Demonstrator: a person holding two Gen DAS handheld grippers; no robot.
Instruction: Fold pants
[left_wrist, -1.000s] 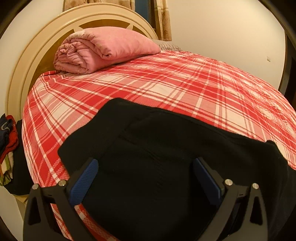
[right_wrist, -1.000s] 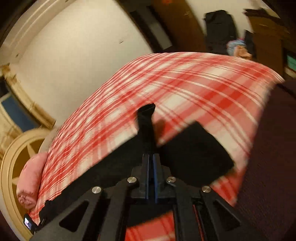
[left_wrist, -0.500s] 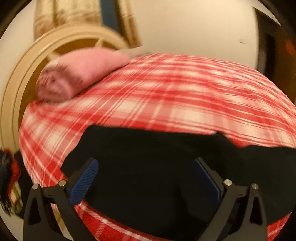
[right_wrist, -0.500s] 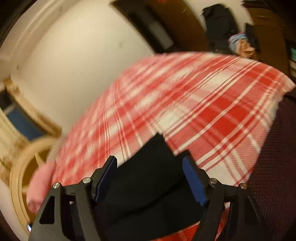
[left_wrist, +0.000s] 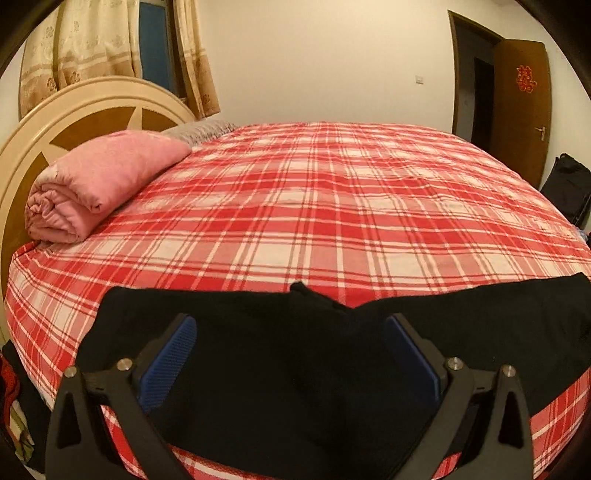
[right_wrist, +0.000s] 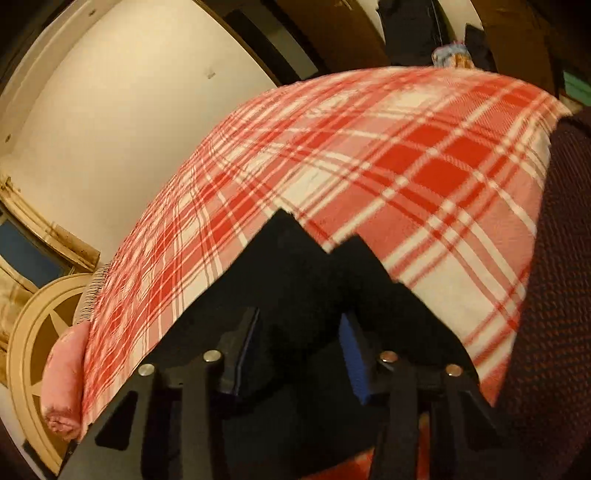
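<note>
Black pants (left_wrist: 295, 354) on plaid bed (left_wrist: 332, 206), left hand-held gripper (left_wrist: 291, 354) spread, right hand-held gripper (right_wrist: 299, 339) parted, red door emblem (left_wrist: 526, 79) unreadable

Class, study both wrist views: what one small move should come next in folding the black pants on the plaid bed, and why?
Probably lower the left gripper and close it on the black fabric pants. Both it and the right gripper are open, holding nothing, and the pants lie spread along the near edge of the red-and-white plaid bedsheet, apparently with the legs still extended, so a grasp seems needed first.
</note>
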